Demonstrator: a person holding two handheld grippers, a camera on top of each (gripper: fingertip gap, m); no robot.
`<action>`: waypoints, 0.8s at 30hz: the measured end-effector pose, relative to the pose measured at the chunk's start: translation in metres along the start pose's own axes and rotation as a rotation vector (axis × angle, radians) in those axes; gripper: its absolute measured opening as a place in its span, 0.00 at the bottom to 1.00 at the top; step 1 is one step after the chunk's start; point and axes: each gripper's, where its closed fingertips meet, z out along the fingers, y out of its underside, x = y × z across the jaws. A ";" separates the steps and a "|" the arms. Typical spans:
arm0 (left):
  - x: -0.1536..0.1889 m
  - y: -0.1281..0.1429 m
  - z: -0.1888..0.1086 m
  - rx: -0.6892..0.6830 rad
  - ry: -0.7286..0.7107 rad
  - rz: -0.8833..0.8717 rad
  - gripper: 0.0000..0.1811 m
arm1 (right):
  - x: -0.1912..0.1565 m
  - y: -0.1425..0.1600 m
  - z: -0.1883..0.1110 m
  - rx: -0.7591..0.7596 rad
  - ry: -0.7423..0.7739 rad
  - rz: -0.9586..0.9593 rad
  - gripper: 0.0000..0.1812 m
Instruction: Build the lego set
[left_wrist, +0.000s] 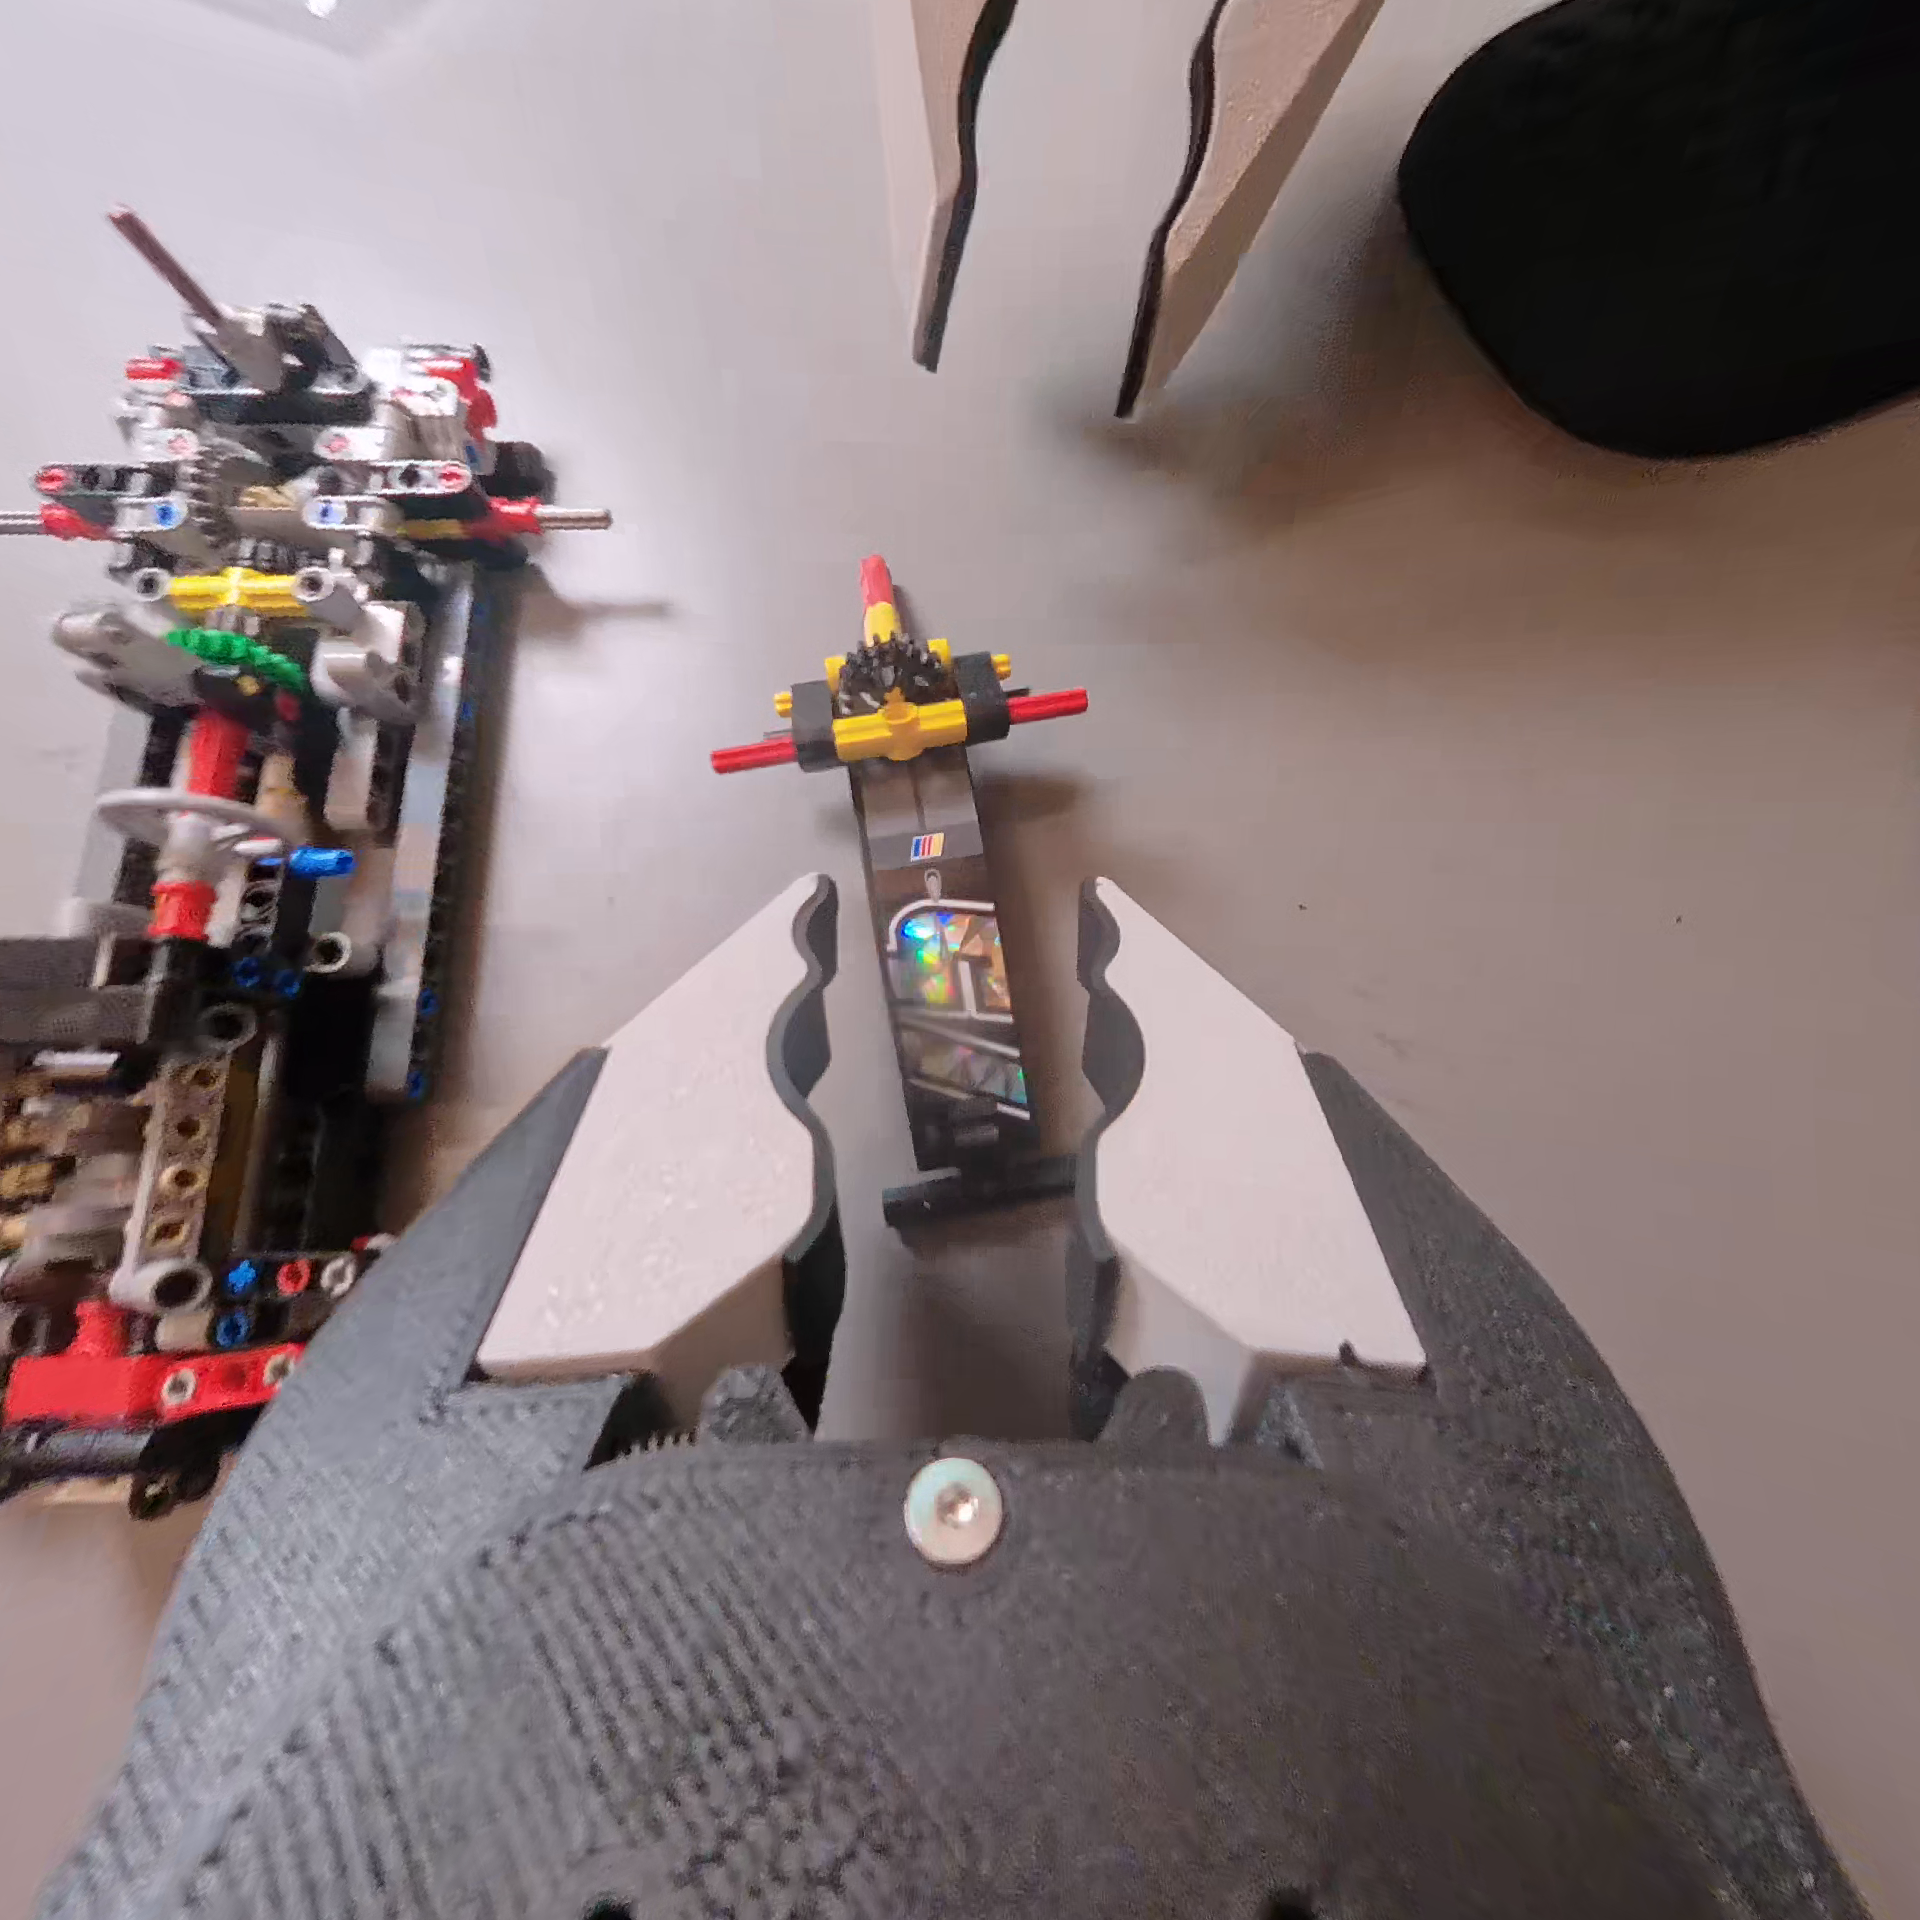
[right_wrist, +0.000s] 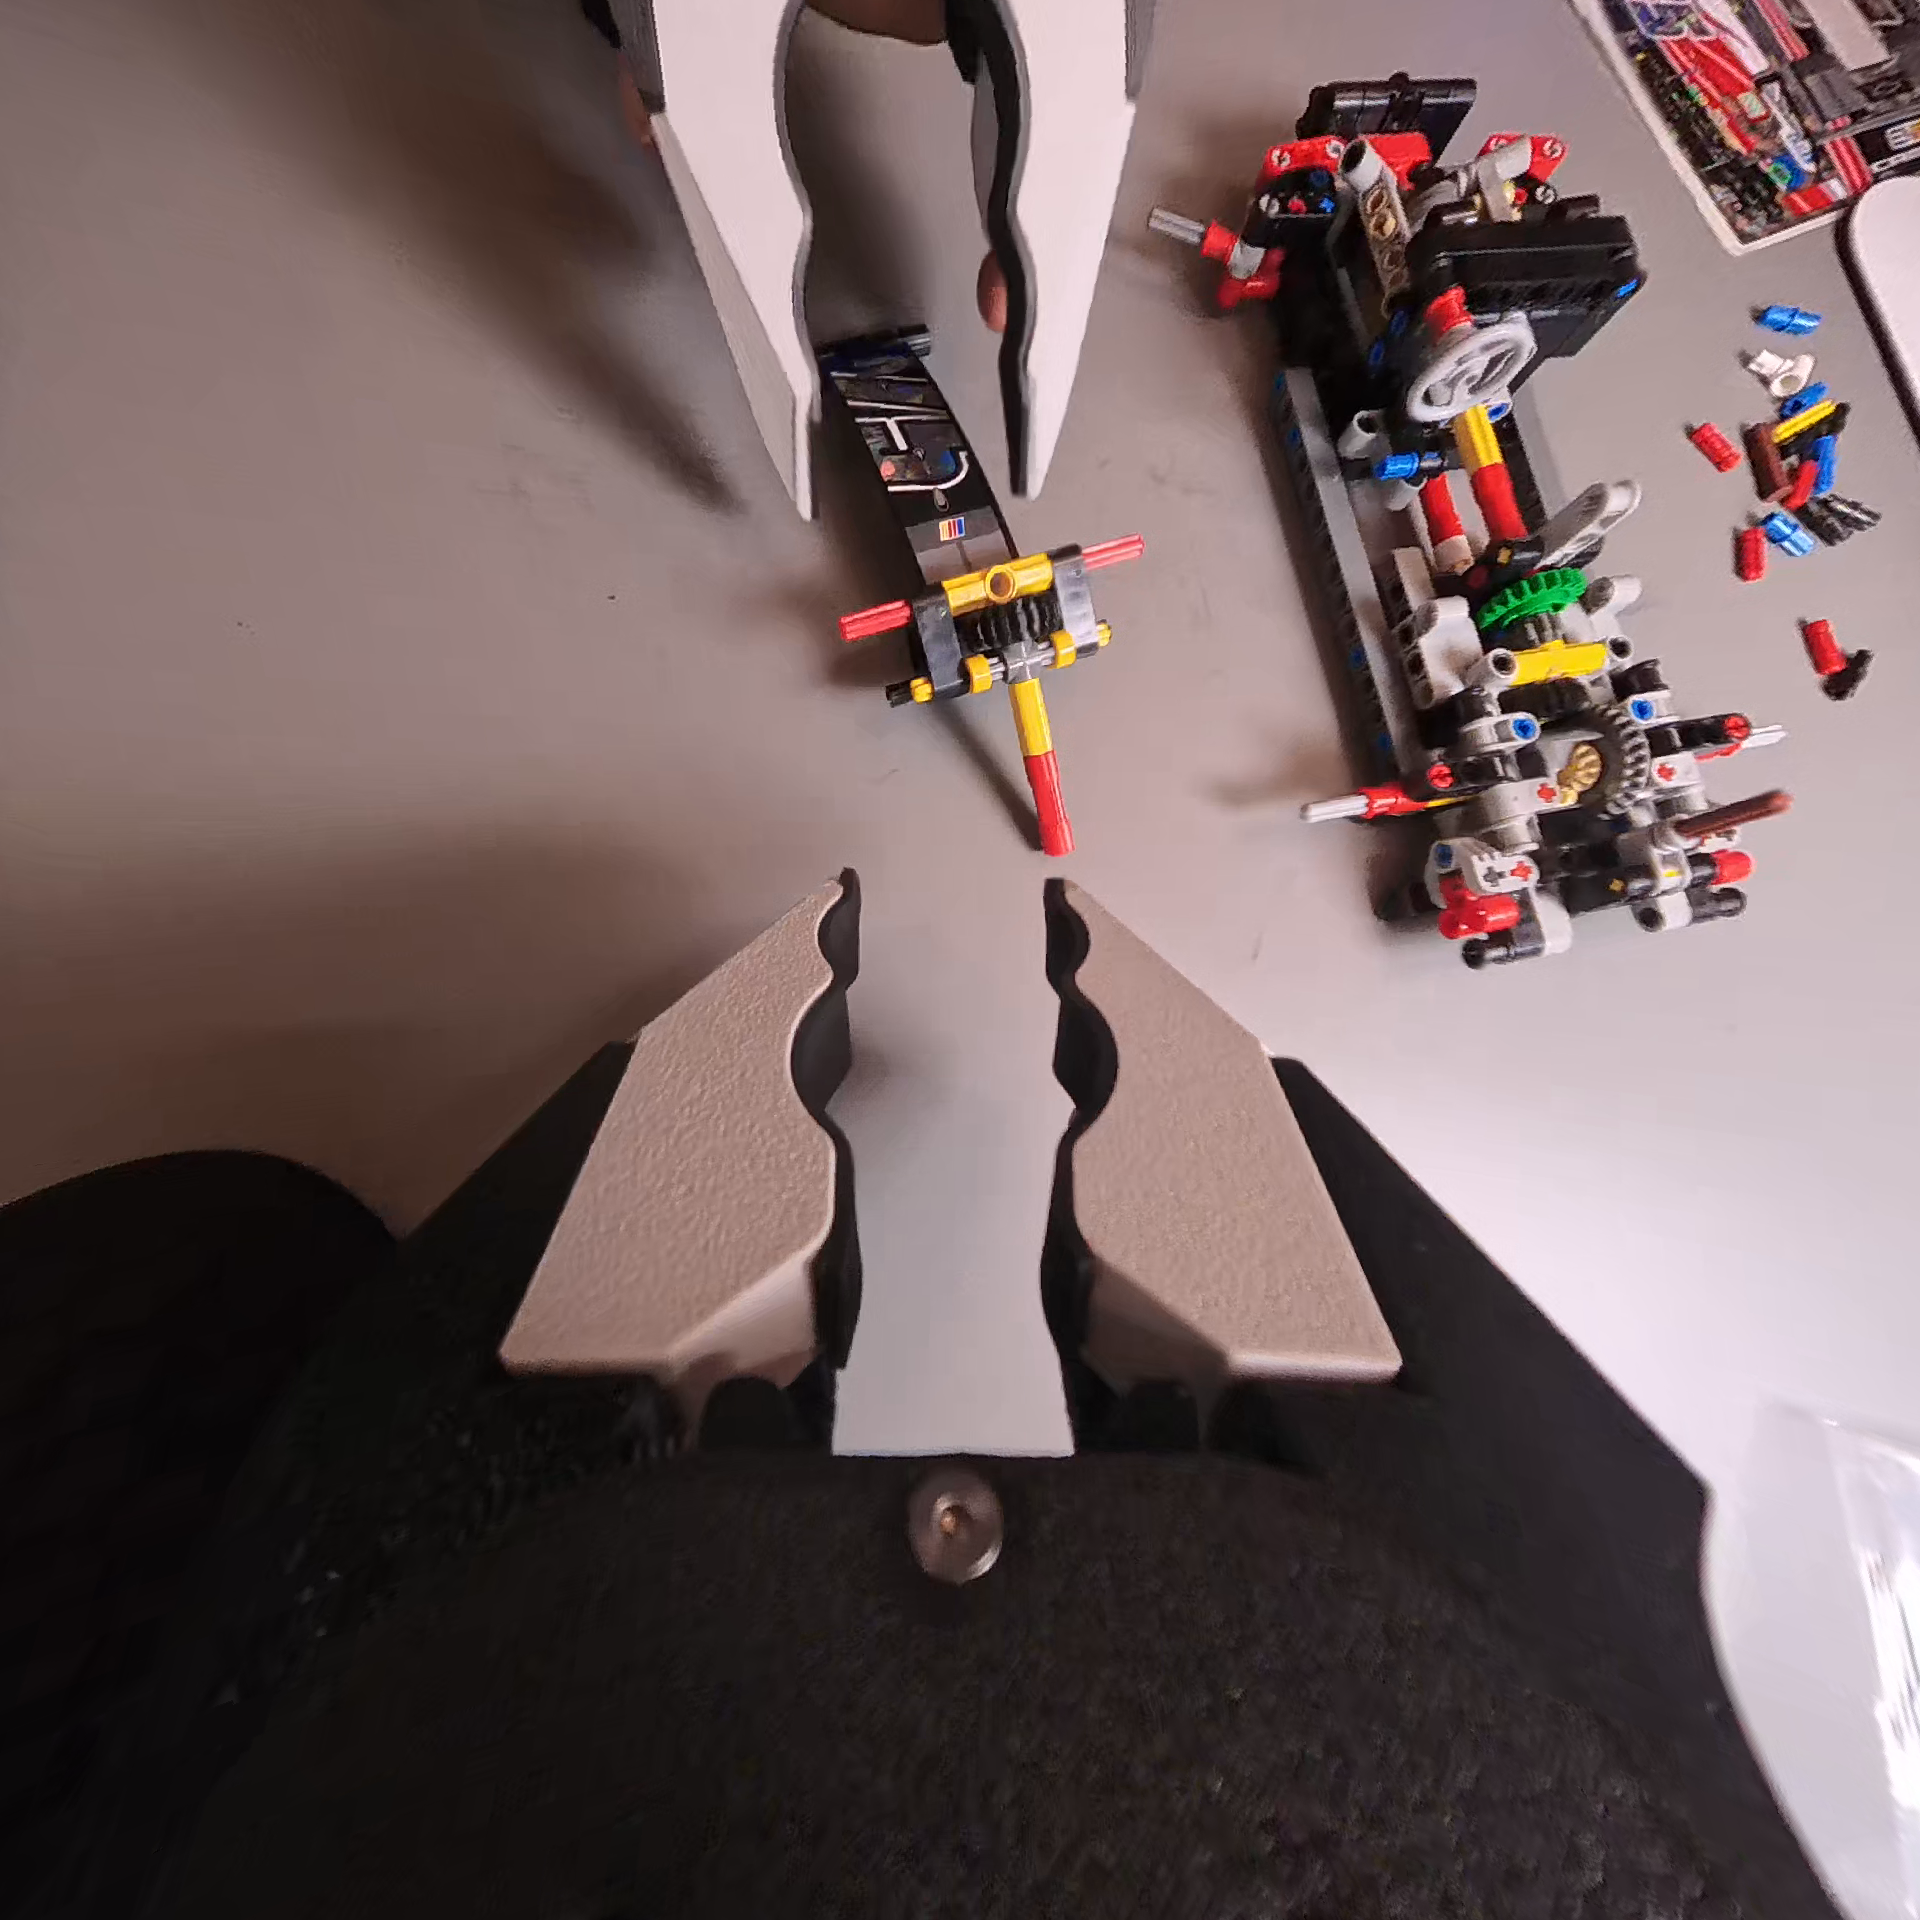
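Because it is small snap-fit plastic, the gear piece (left_wrist: 914, 831) lying on the counter (left_wrist: 1455, 935) is probably light and stiff, though its thin red pins may pop loose; the long black stickered strip looks like the safest hold. Left tongs (left_wrist: 956, 904) straddle that strip, parted, not touching it. Right tongs (right_wrist: 951, 894) hover at its 12 o'clock end, parted and empty. At 9 o'clock sits the car frame (left_wrist: 260, 831).

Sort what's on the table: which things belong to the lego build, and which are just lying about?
Job:
small sub-assembly between both open claws
left claw
right claw
large chassis build
loose pins
instruction booklet

Lying about:
clear plastic bag
white object at the table edge
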 end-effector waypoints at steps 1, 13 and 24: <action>-0.001 0.001 0.004 -0.027 -0.002 0.012 0.22 | 0.000 0.000 0.003 0.006 0.005 -0.002 0.17; -0.026 -0.045 -0.013 0.134 -0.093 0.047 0.13 | 0.033 -0.021 0.018 0.145 0.144 -0.028 0.05; -0.087 -0.088 -0.053 0.216 -0.204 0.023 0.13 | 0.102 -0.046 -0.025 0.268 0.287 0.001 0.04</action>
